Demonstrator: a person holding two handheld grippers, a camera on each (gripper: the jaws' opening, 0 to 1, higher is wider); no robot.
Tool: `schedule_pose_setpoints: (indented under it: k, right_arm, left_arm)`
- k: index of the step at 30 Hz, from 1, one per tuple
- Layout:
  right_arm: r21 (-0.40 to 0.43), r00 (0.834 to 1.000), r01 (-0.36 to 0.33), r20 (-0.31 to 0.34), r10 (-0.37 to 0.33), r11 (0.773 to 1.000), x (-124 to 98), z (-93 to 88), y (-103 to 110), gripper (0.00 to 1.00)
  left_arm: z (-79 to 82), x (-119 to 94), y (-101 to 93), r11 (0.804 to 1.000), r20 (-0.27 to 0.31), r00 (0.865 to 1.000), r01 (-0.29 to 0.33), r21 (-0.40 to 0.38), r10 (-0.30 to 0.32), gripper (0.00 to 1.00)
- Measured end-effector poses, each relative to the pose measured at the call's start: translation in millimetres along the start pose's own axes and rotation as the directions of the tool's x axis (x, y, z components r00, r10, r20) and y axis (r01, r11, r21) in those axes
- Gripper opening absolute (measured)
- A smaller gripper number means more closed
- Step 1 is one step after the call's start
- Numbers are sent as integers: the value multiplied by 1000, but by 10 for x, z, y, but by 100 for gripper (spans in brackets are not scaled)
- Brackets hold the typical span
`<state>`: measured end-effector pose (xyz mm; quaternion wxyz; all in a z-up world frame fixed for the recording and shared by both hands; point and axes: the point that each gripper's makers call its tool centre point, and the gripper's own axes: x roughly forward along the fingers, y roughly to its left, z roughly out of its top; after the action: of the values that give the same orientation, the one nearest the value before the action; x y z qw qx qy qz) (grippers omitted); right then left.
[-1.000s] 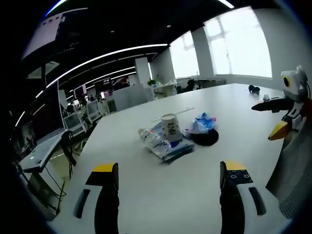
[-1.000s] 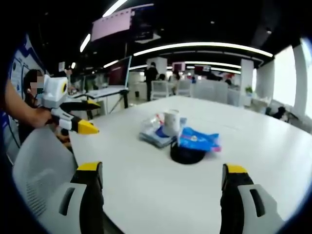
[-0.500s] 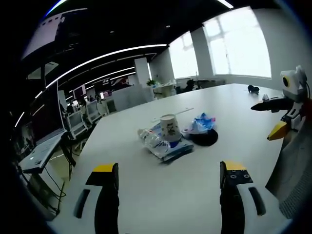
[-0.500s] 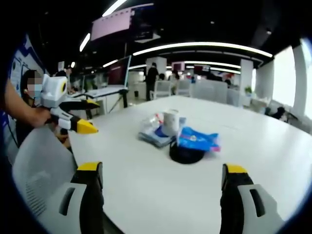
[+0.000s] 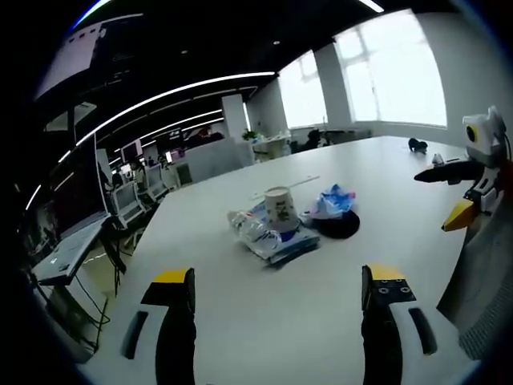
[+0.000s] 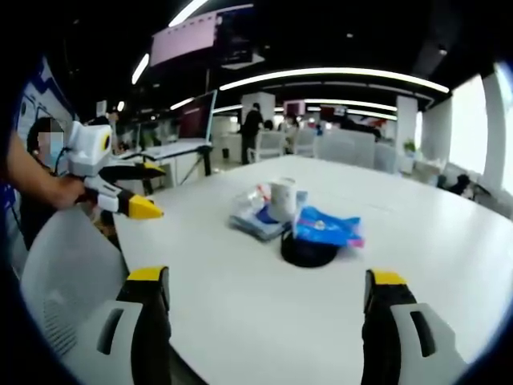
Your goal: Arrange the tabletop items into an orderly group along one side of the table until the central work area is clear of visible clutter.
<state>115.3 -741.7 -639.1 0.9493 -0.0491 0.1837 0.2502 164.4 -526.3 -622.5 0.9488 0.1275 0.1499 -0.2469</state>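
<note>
Between the spread fingers of the left gripper (image 5: 277, 290) lies bare white tabletop (image 5: 304, 321); both yellow-tipped fingers (image 5: 171, 277) stand wide apart and grip nothing; the right gripper (image 6: 268, 290) hangs the same way in its own view, fingers (image 6: 388, 279) parted and empty, low over the near edge of the tabletop (image 6: 264, 321).

Farther out, near the middle of the tabletop, sits one small cluster; a white paper cup (image 5: 280, 210) stands upright on a blue-and-clear plastic packet (image 5: 268, 239); just beside it a flat round black object (image 5: 335, 226) lies on the surface, with a crumpled blue wrapper (image 5: 331, 200) resting partly over it; in the right gripper view the same cup (image 6: 282, 200), packet (image 6: 255, 218), black object (image 6: 308, 250) and wrapper (image 6: 329, 228) show from the other side.

At the right edge of the left gripper view the right gripper (image 5: 465, 192) comes in, held clear of the cluster; at the left of the right gripper view the left gripper (image 6: 128, 191) shows in a person's hand (image 6: 58, 192), beside a light grey chair back (image 6: 64, 281); beyond are office desks, ceiling light strips and bright windows.
</note>
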Motion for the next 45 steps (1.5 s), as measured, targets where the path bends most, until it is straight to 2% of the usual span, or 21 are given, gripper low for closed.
schedule_pose_setpoints:
  k: [17, 22, 30, 34, 37, 45]
  right_arm:
    - [-9, 998, 64, -24, -65, 998, 4, -38, -126, 99]
    - [-9, 995, 83, -54, -83, 997, 16, -99, -166, 99]
    - [-34, 993, 69, -96, -72, 997, 43, -172, -128, 99]
    - [-50, 993, 77, -85, -81, 996, 31, -146, -148, 99]
    - [-48, 991, 79, -106, -84, 996, 37, -188, -160, 100]
    - [-76, 991, 66, -110, -74, 995, 32, -165, -136, 100]
  left_arm:
    - [53, -1, -15, 1000, 26, 999, 24, -20, -24, 85]
    - [20, 13, -31, 999, 11, 999, 34, -22, -34, 84]
    - [-7, 12, -32, 999, -4, 999, 37, -31, -37, 84]
    - [-14, 16, -40, 999, -9, 999, 39, -23, -39, 84]
    - [-10, 15, -36, 999, -8, 999, 39, -25, -39, 85]
    - [-38, 18, -8, 999, -29, 999, 35, -40, -36, 87]
